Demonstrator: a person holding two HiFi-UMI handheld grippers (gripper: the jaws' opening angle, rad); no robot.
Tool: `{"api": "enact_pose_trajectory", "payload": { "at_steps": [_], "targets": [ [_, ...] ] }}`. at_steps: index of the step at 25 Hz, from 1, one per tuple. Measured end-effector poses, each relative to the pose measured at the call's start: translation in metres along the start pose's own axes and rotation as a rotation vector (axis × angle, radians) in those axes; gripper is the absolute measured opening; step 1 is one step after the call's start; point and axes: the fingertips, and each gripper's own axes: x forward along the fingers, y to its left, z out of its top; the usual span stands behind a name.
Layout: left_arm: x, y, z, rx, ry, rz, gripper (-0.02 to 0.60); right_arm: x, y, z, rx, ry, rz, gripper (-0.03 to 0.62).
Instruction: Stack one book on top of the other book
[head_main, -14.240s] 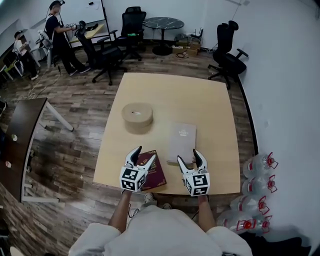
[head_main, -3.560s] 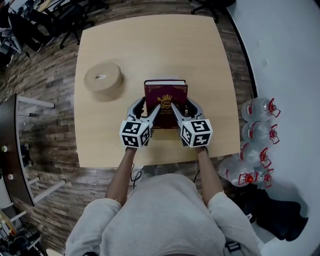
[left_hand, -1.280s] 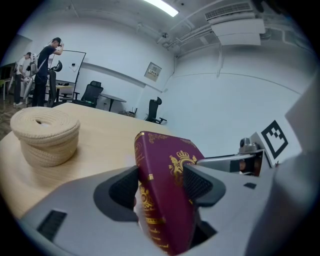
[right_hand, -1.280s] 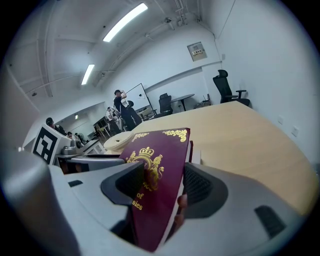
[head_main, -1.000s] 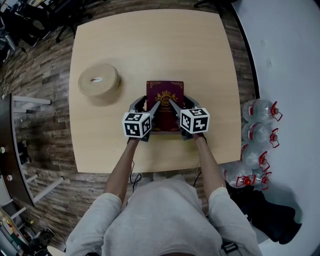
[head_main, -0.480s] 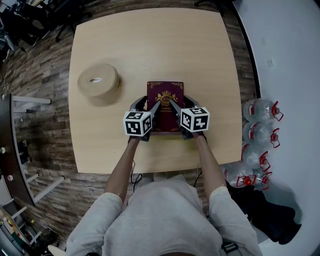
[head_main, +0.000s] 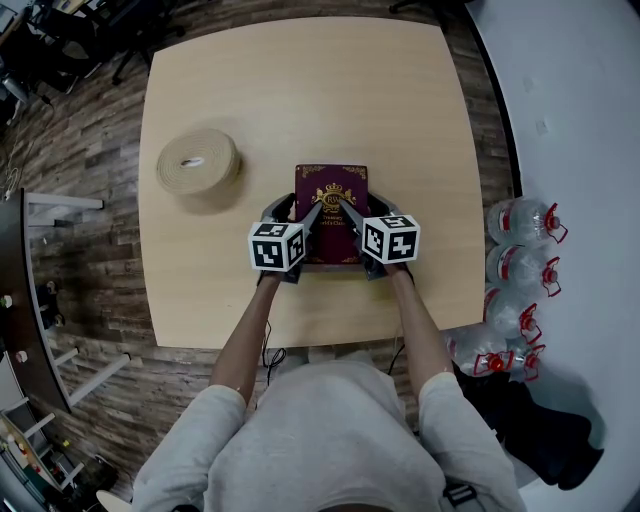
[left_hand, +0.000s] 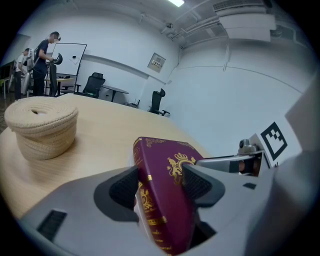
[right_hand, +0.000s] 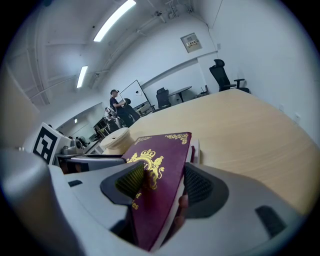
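Note:
A maroon book with a gold crest (head_main: 331, 205) lies flat near the middle of the wooden table (head_main: 300, 90). My left gripper (head_main: 296, 211) holds its near left corner, with the pads on the spine side and the cover (left_hand: 160, 182). My right gripper (head_main: 365, 212) holds the near right corner, one pad on the cover and one at the page edge (right_hand: 160, 182). A pale sliver of the second book (right_hand: 194, 148) shows under the maroon book's far right edge; the rest of it is hidden.
A round woven coil (head_main: 198, 165) sits on the table to the left of the books. Several water bottles (head_main: 520, 225) stand on the floor beyond the table's right edge. Office chairs and two people (left_hand: 37, 55) are far behind.
At first the two books lay side by side near the front edge; now the maroon one covers the grey one at mid table. Over the last second nothing visibly moved.

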Motion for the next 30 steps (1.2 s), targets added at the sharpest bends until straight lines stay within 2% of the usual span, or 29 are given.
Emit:
{"api": "enact_pose_trajectory", "payload": {
  "at_steps": [11,14,23,30],
  "targets": [
    [-0.003,0.002,0.004,-0.006,-0.002,0.007,0.270,-0.003,-0.003,0.003,-0.008,-0.011,-0.030,0.249],
    [-0.007,0.003,0.008,-0.001,-0.017,0.014,0.270,-0.007,-0.004,0.005,-0.029,-0.013,-0.046,0.229],
    [-0.021,-0.002,0.016,0.049,-0.036,0.023,0.268,-0.028,-0.006,0.014,-0.044,-0.057,-0.062,0.225],
    [-0.038,-0.013,0.021,0.095,-0.064,0.030,0.247,-0.050,0.007,0.021,-0.069,-0.109,-0.067,0.183]
  ]
}}
